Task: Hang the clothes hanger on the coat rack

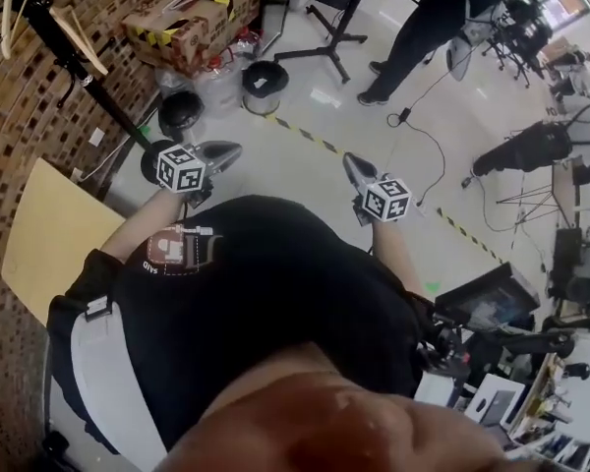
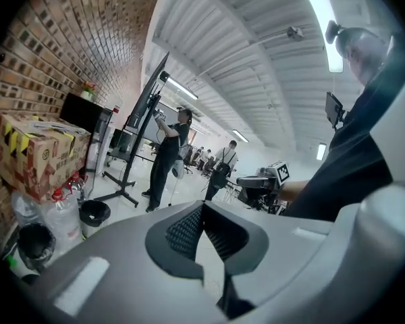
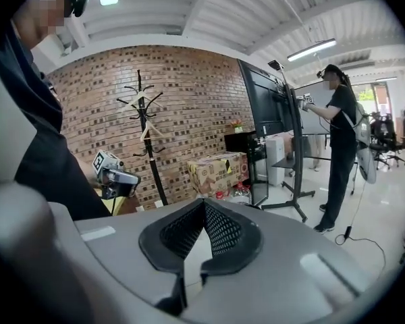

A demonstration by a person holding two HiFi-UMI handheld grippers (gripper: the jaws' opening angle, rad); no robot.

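Observation:
The black coat rack (image 1: 79, 67) stands against the brick wall at the upper left. Two pale wooden hangers (image 1: 79, 37) hang on it. In the right gripper view the same coat rack (image 3: 143, 140) rises to the left, with a hanger (image 3: 142, 100) near its top. My left gripper (image 1: 232, 149) is shut and empty at chest height, pointing toward the rack's foot. My right gripper (image 1: 349, 161) is also shut, with nothing in it, and sits apart to the right. Seen from its own camera, each has its jaws closed: left gripper (image 2: 202, 208), right gripper (image 3: 204, 204).
A taped cardboard box (image 1: 192, 18), plastic bottles and two black bins (image 1: 265, 79) sit along the wall past the rack. A yellow board (image 1: 49, 234) leans at the left. Another person (image 1: 428, 28) stands by a wheeled screen stand (image 1: 329, 37). Cables and tripods lie at the right.

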